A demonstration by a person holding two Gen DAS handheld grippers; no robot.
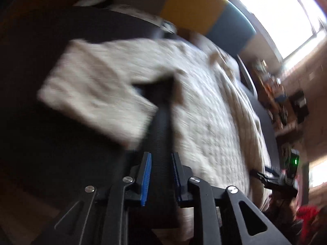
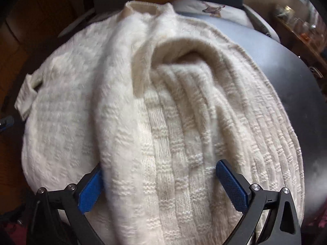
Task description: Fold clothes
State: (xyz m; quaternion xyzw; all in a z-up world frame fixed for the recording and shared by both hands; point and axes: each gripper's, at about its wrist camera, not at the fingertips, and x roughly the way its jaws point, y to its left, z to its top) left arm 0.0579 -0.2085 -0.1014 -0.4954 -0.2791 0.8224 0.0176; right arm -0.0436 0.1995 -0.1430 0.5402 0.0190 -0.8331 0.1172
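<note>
Motion blur smears the white sweater [image 1: 126, 85] in the left wrist view, leaving its knit unreadable there. The shelf clutter [image 1: 273, 94] at far right is too blurred to identify. The sweater's near hem runs off the right wrist view's bottom edge.

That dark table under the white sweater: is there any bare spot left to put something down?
Yes: bare table shows right of the sweater, out to the edge, and in the left wrist view beside the folded sleeve. The middle is covered by knit.
</note>
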